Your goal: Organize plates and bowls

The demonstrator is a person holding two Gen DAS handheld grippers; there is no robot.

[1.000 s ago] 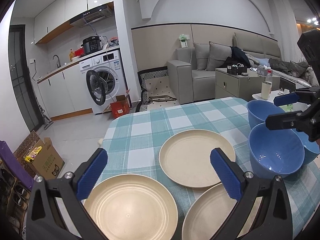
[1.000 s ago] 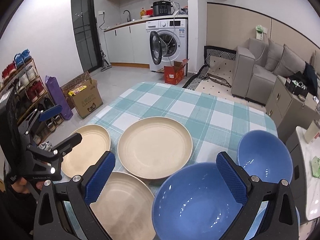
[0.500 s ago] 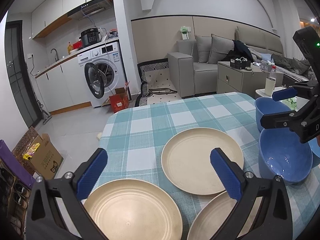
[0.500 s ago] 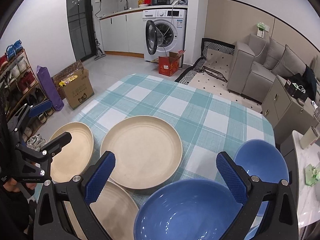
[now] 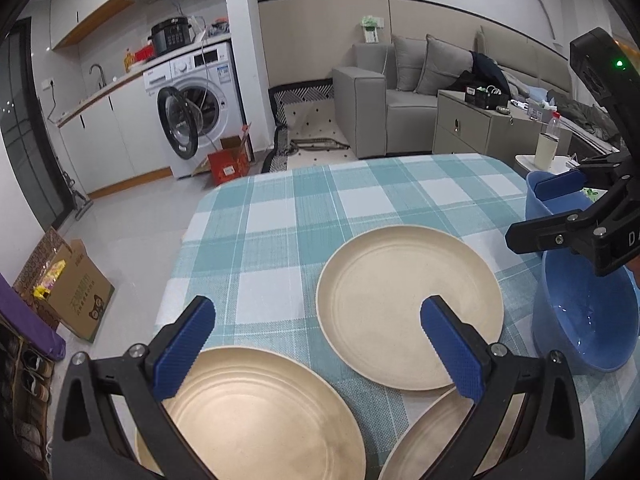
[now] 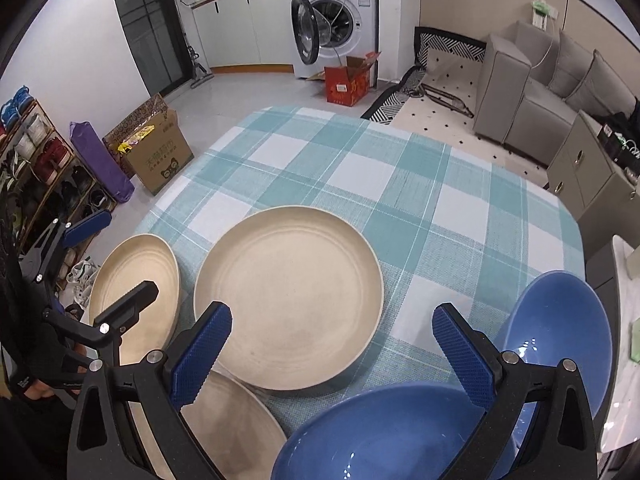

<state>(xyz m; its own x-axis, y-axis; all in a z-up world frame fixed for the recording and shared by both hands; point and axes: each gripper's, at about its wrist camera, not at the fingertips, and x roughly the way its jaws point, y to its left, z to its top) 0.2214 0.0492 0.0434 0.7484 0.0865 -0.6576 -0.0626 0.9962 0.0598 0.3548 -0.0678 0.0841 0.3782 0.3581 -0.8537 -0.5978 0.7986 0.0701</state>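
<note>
Both grippers' jaws gape over cream plates (image 5: 408, 304) (blue bowls (image 6: 384, 436) rightward).

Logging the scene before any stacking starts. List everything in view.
plates: 3, beige, on the table's near-left part, the two near ones overlapped by the far one.
bowls: 2, blue, right side of the table.
tablecloth: 1, teal and white check, covers the table.
washer: 1, white, door open, far wall.
sofa: 1, grey, beyond the table.
boxes: 2, one brown, one red, on the floor.
left claw: open, over the near plates.
right claw: open, over the near bowl.
</note>
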